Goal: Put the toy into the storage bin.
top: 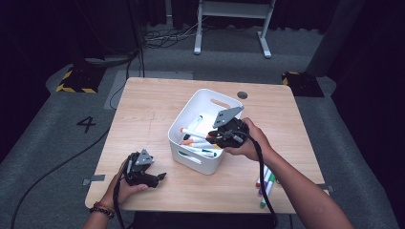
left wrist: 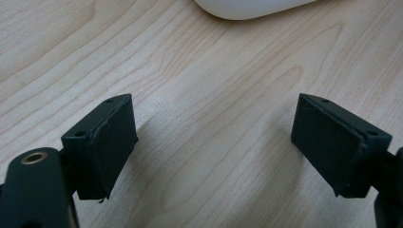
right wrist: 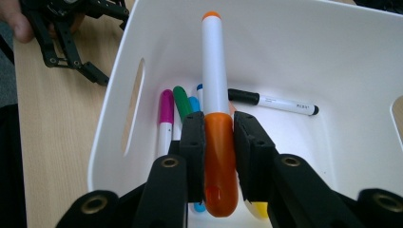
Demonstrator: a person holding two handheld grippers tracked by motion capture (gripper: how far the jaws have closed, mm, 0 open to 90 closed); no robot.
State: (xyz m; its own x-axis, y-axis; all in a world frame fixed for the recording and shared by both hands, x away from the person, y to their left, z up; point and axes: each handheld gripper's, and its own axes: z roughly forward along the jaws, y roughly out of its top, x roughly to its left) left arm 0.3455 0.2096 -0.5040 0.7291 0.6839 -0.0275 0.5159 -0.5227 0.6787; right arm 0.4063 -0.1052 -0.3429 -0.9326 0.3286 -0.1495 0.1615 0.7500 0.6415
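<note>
A: Your right gripper (right wrist: 218, 142) is clamped on the orange marker (right wrist: 215, 95), jaws pressing its fat orange cap from both sides, and the marker hangs over the white bin (right wrist: 114, 109) with its small orange tip pointing at the far wall.

B: So I just let go?

A: I'd lower it first. The barrel is smooth, glossy plastic and round, so dropped from height it would likely bounce or roll against the hard bin floor. Bring it down near the markers already lying there, the pink one (right wrist: 165, 109), the green one (right wrist: 182, 102) and the black-capped one (right wrist: 271, 101), then spread the jaws.

B: And my left hand?

A: Your left gripper (left wrist: 214, 142) sits low over the pale wood table (left wrist: 199, 71), its flat black pads wide apart with nothing between them. The bin's rounded corner (left wrist: 247, 7) is just ahead, so you could steady it if it slides; the table grain looks slick.

B: What's left?

A: A few markers (top: 266, 183) lie on the table near your right forearm.
</note>
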